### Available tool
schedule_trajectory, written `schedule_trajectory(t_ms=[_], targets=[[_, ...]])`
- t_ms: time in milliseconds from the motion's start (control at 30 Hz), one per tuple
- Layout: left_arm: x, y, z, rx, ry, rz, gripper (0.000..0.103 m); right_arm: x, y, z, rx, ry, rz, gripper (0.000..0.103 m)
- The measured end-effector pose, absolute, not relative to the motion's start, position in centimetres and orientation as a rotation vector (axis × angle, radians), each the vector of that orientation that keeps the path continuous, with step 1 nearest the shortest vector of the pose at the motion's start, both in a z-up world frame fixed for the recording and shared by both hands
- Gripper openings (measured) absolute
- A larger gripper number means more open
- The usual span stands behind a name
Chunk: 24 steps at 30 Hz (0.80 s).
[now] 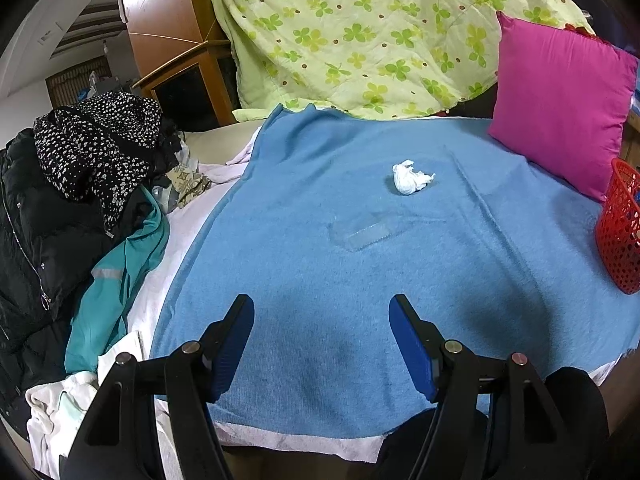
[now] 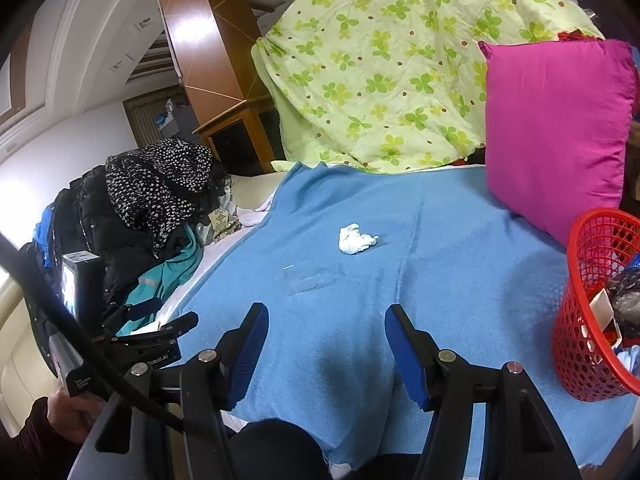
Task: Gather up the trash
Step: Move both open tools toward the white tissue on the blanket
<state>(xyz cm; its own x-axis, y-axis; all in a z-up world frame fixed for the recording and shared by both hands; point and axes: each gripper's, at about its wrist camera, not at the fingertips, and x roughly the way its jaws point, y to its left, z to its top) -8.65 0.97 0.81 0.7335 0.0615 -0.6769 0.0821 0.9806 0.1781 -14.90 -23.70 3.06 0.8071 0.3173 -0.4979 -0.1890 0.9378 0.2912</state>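
A crumpled white tissue (image 1: pixel 411 177) (image 2: pixel 355 239) lies on the blue blanket (image 1: pixel 320 280) (image 2: pixel 440 260), well ahead of both grippers. A clear plastic wrapper (image 1: pixel 366 232) (image 2: pixel 310 281) lies flat on the blanket just nearer than the tissue. A red mesh basket (image 1: pixel 622 232) (image 2: pixel 592 304) stands at the right edge and holds several scraps. My left gripper (image 1: pixel 322 310) is open above the blanket's near part, nothing between its blue pads. My right gripper (image 2: pixel 326 318) is open too, empty, with the basket to its right. In the right wrist view the left gripper's body (image 2: pixel 152 344) shows at lower left, held by a hand (image 2: pixel 68 412).
A pile of dark clothes and a teal jacket (image 1: pixel 80 208) (image 2: pixel 152 216) lies along the bed's left side. A magenta pillow (image 1: pixel 560 100) (image 2: pixel 556 128) leans at the back right. A green flowered quilt (image 1: pixel 380 32) (image 2: pixel 400 72) is heaped behind the blanket. A wooden cabinet (image 1: pixel 172 40) stands beyond.
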Motion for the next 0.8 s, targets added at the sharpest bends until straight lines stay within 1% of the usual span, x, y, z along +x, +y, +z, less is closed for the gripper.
schedule_trajectory(t_ms=[333,800], targets=[[-8.5,1.2,0.3,0.202,0.763,-0.006,0.071,-14.7,-23.9,2.8,0.238,0.575,0.272,0.064],[-6.5,3.4,-2.5,0.164,0.829,0.023,0.071,-12.5,-23.5,1.4,0.236,0.616,0.263,0.064]])
